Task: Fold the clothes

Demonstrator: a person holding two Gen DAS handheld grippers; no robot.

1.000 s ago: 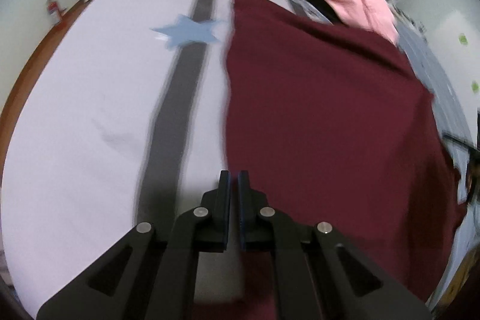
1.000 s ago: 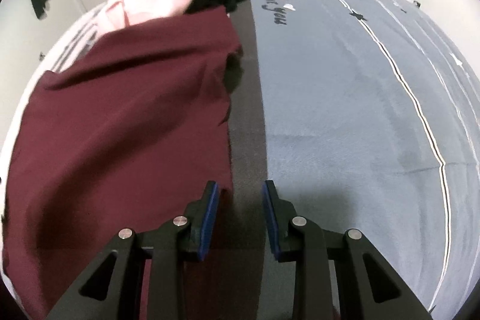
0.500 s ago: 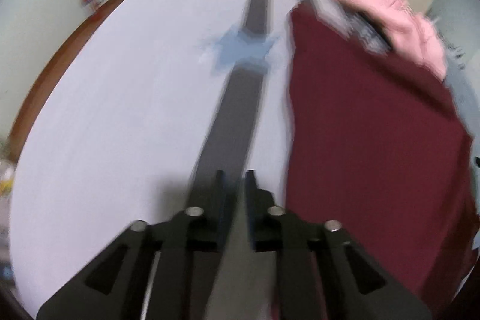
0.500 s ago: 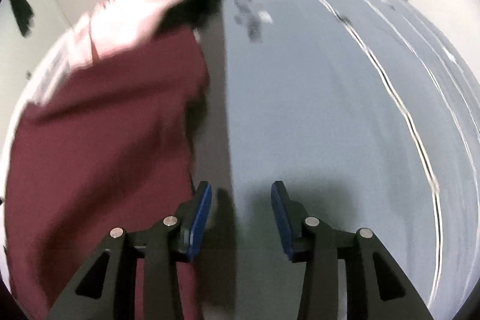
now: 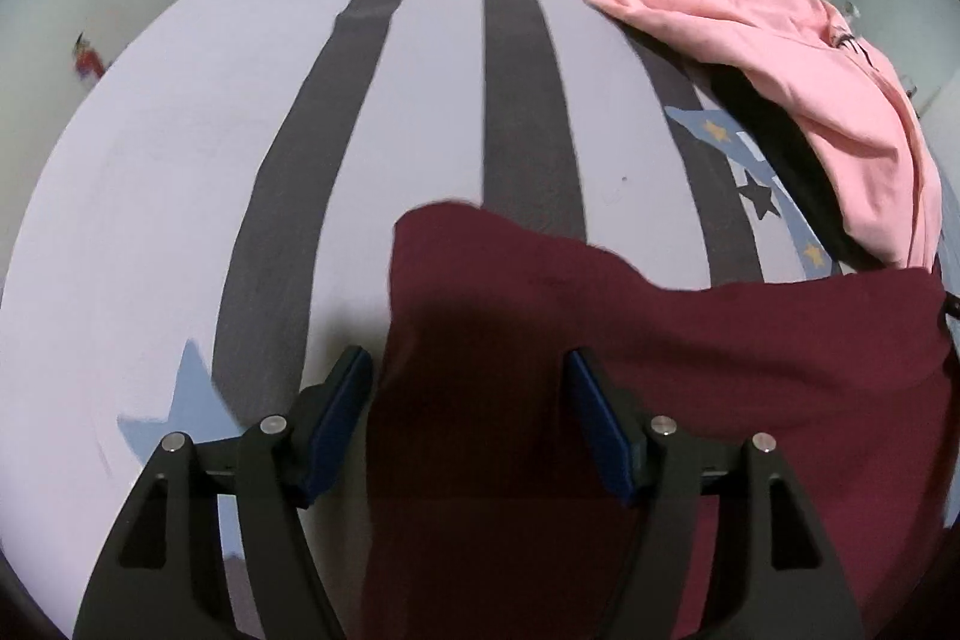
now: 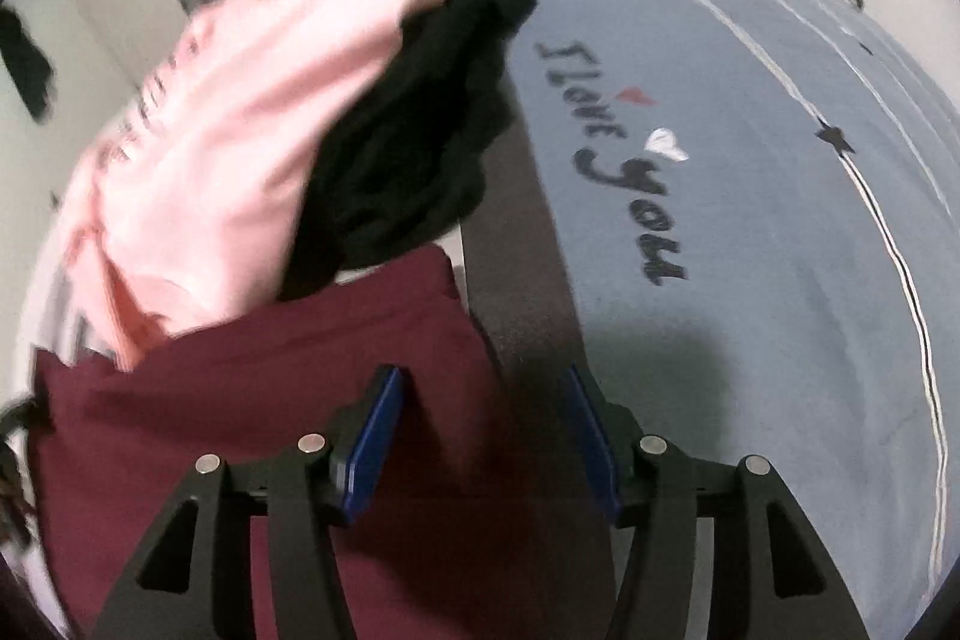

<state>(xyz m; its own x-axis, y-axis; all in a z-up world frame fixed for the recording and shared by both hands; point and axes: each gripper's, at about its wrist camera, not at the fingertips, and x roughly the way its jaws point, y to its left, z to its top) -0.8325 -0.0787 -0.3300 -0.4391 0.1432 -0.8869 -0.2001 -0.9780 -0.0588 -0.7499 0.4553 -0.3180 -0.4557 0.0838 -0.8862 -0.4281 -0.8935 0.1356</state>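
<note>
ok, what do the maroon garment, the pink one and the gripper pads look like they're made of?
Maroon garment: soft matte knit, probably cotton jersey; it drapes limp in smooth folds with no sheen.
Pink garment: thicker matte fabric, maybe sweatshirt fleece; its folds are bulkier. Weave too blurred to confirm.
Left gripper pads: blue, smooth, likely rubber or foam, set on black rigid fingers, probably plastic.

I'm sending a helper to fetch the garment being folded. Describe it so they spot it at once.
On the striped, star-printed bedspread, look at the near edge, in front of the heap where a pink garment lies over a black one. The maroon garment lies flat there: the only dark red piece, spread out rather than bunched.
</note>
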